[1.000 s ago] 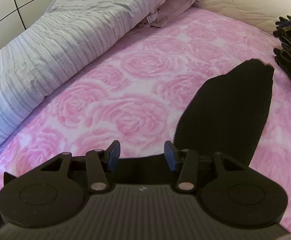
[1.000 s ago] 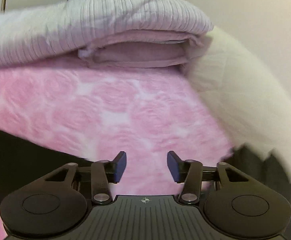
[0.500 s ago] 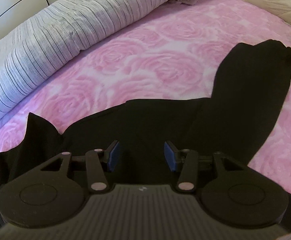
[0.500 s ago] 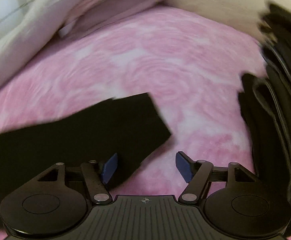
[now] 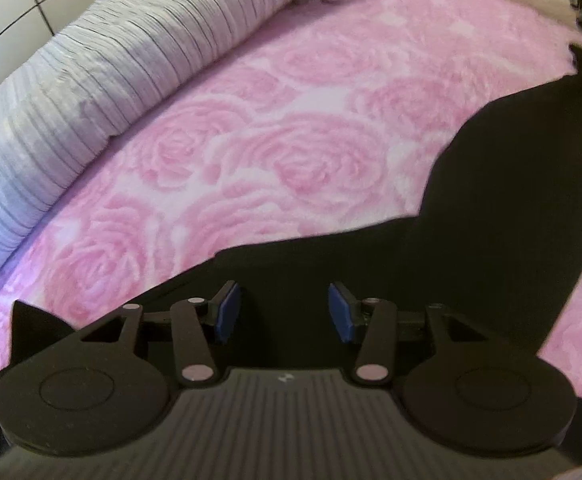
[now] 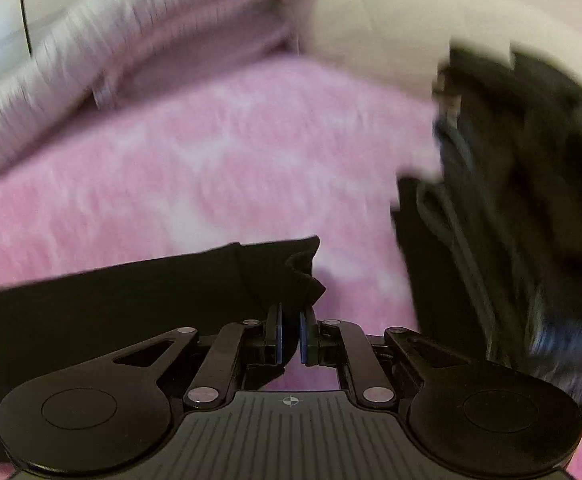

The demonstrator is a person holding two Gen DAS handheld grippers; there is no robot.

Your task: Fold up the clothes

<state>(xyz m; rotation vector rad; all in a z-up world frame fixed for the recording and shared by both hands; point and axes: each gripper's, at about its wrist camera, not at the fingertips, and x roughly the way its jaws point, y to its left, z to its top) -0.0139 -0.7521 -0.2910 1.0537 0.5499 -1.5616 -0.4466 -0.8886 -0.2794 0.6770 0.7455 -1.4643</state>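
A black garment [image 5: 503,216] is spread flat on the pink rose-patterned blanket [image 5: 275,152], one sleeve reaching toward the dark clothes pile [image 6: 531,208]. Its cuff [image 6: 291,268] is pinched between the pressed-together fingers of the right gripper [image 6: 291,338], presumably so that it can be folded inward. The left gripper [image 5: 283,312] is held low over the garment's body, its fingers spread.

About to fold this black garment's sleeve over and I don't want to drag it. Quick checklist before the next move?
1. Right gripper shut on the black garment cuff: ok.
2. Left gripper open, above the garment: ok.
3. Garment lying flat: cannot tell, too dark.
4. Pink rose blanket bare where the fold lands: ok.
5. Dark clothes pile apart from the cuff: ok.
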